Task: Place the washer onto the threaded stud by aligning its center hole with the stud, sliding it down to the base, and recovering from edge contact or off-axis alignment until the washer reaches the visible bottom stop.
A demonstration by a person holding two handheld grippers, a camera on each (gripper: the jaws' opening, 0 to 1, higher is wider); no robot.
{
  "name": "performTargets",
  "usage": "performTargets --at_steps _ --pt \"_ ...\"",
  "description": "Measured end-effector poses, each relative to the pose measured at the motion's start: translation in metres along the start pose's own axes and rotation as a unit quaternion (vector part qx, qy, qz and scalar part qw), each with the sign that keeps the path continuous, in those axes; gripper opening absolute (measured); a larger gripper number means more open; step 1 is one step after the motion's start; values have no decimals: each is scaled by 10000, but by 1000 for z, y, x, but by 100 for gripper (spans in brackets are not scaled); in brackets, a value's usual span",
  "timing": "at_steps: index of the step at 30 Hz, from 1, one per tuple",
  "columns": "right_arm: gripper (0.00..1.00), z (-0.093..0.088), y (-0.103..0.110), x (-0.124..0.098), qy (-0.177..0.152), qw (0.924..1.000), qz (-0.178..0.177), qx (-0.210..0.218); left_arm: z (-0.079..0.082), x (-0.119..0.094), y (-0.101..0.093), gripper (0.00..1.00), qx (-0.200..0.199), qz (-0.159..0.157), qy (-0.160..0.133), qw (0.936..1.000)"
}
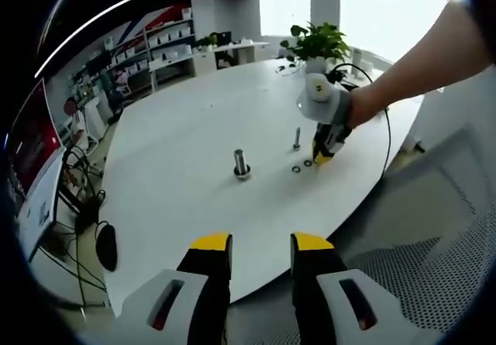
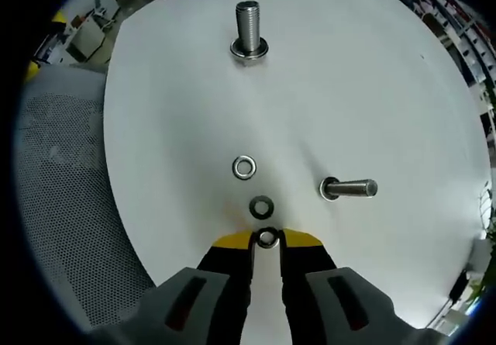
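Right gripper (image 2: 266, 240) is closed on a small dark steel washer (image 2: 267, 238) low over the white tabletop (image 2: 387, 89). Large threaded steel stud (image 2: 249, 27) stands well apart, a washer already at its base. Left gripper (image 1: 261, 246) open, idle. Carry, alignment, seating remain.

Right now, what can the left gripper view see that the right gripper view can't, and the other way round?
Left gripper view: a person's hand holding the right gripper down at the table, a potted plant and shelves behind.

Right gripper view: a close look at three washers, one silver washer, one dark washer, and a third washer sitting between that gripper's yellow tips.

Both: the white table, the large stud and the smaller stud.
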State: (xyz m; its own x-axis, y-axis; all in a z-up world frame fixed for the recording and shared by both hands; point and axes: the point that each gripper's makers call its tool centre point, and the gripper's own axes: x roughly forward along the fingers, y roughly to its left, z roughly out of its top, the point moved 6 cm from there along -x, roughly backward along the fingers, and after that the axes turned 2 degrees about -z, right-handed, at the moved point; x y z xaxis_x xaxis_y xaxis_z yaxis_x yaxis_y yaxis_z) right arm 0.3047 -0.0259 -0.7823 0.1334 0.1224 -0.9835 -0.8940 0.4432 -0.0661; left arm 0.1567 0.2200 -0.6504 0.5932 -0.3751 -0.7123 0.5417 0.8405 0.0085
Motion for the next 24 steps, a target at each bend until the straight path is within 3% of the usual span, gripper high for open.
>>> performTargets --at_steps 14,17,24 --pt "16 -1 1 0 -36 9990 0 -440 1 0 1 28 -20 13 -21 10000" --pt "16 -1 0 0 -62 9991 81 -407 0 0 1 28 -22 9 -20 10000" --pt "20 -3 2 -1 -48 9968 239 -766 1 0 1 28 -17 15 -28 10000"
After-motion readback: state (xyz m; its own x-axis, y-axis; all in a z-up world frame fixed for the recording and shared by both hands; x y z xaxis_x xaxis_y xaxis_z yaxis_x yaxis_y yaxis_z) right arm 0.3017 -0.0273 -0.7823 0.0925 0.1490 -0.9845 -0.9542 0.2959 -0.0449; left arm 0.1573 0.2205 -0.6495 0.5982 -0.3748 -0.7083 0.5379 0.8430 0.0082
